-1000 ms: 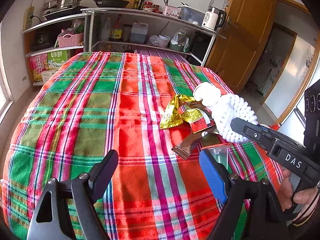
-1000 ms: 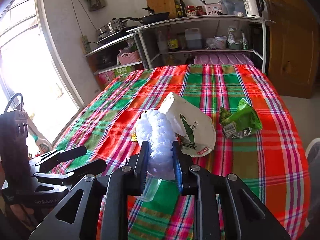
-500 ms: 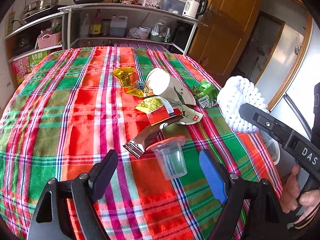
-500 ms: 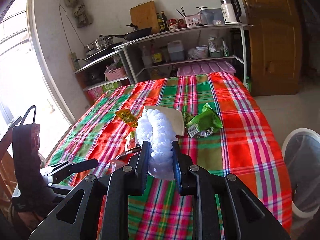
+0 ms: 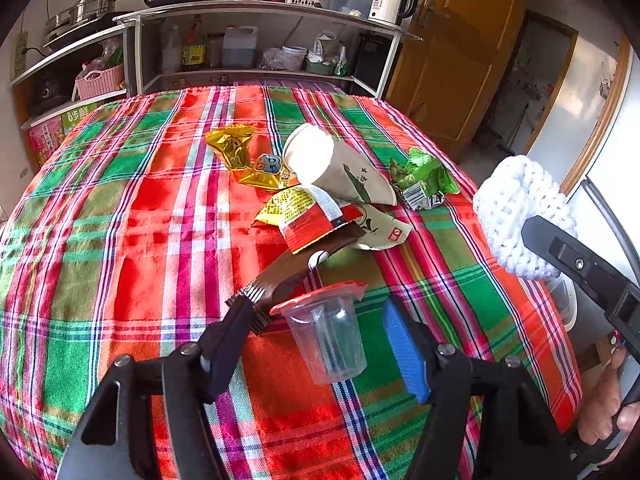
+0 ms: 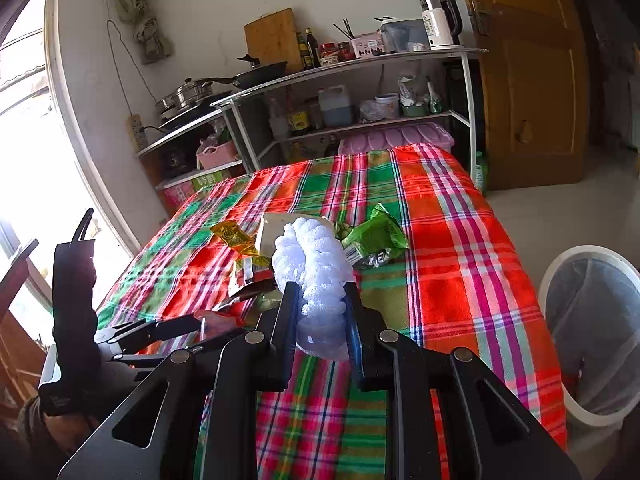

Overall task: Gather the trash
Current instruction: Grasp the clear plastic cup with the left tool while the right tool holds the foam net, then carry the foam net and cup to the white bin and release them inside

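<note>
Since a second ago the left gripper [image 5: 320,340] has swung over the clear plastic cup [image 5: 326,336] at the table's near edge, jaws closing either side without contact, while the right gripper [image 6: 322,316] stays clamped on the white foam netting [image 6: 312,264], bin [image 6: 592,344] alongside to the right.

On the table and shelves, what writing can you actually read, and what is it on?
"55": display on the white kettle.
"6", then Chinese characters: green-and-pink box on the low shelf.
Paper cup: Chinese characters, too blurred to read.
Yellow-and-red wrapper: fine print, too small to read.
Green wrapper: barcode and print, unreadable.
Gold wrapper: blurred.
</note>
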`<state>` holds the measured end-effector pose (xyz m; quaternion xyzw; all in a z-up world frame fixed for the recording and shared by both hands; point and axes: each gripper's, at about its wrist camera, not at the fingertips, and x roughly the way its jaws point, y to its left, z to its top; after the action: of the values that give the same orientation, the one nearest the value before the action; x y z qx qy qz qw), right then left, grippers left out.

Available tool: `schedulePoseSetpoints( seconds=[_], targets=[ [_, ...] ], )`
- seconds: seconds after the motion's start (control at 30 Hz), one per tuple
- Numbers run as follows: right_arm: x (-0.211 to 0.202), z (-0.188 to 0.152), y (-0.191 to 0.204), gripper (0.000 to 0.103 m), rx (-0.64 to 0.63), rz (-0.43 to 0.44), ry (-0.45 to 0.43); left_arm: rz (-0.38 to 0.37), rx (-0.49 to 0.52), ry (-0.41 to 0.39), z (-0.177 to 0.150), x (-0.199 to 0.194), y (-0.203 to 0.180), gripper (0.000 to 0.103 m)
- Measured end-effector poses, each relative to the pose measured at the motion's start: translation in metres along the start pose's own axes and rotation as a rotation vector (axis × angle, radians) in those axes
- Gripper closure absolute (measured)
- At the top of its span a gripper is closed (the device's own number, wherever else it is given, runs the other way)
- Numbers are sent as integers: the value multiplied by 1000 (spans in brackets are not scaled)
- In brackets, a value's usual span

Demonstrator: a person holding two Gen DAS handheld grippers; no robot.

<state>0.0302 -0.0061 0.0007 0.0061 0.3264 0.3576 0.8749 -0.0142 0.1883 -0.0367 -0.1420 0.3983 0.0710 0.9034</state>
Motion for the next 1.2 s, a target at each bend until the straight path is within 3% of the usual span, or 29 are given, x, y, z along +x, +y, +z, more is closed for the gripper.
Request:
schedulePoseSetpoints(
  seconds=[0.23, 1.2],
  targets=[
    [0, -4, -2, 81, 6, -1, 5, 15, 5, 9, 0, 1, 0, 57],
    [-30, -15, -12, 81, 14, -80, -33, 8, 84, -80, 2, -43, -35, 57]
  ],
)
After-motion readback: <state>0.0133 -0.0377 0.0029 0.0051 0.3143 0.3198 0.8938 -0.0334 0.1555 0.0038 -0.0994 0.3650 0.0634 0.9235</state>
